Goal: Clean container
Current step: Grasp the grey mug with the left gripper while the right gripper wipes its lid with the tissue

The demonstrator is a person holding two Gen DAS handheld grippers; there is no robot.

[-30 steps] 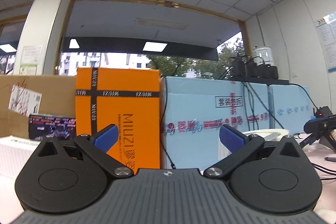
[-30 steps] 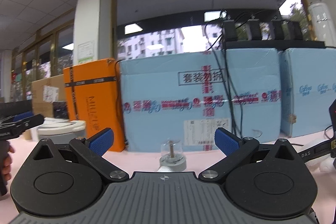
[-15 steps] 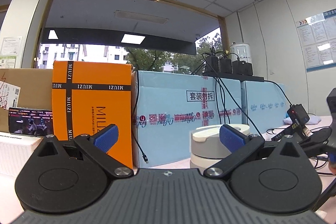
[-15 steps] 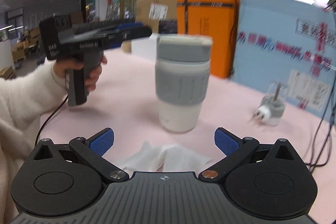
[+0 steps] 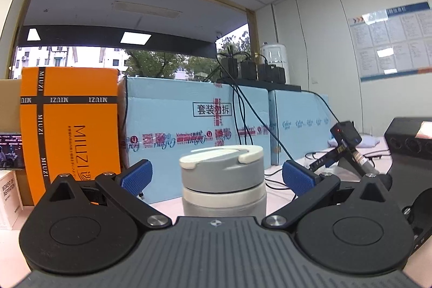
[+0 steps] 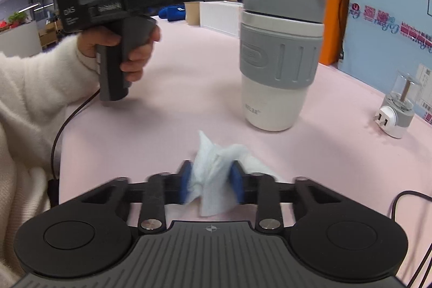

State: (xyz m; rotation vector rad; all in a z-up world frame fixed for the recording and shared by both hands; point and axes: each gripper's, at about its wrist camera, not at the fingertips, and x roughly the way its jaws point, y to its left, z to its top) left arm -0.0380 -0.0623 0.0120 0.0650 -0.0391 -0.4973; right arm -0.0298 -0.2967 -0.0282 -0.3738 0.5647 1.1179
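Observation:
The container is a white travel cup (image 6: 278, 56) with a grey sleeve and grey lid, upright on the pink table (image 6: 189, 88). In the left wrist view its lid (image 5: 222, 174) sits between my left gripper's (image 5: 217, 176) open blue pads, which do not touch it. The left gripper's body also shows in the right wrist view (image 6: 129, 2), level with the lid. My right gripper (image 6: 212, 184) is shut on a crumpled white tissue (image 6: 216, 174), low over the table in front of the cup.
An orange MIUZI box (image 5: 70, 131) and blue cartons (image 5: 194, 131) stand behind the cup. A small plug-in device with a clear dome (image 6: 399, 107) lies right of the cup. Cables (image 6: 405, 201) run along the right side. A white box (image 5: 8, 199) is at far left.
My right gripper has swung down to the table and closed on the tissue. My left gripper has moved so the cup's lid now sits between its open fingers.

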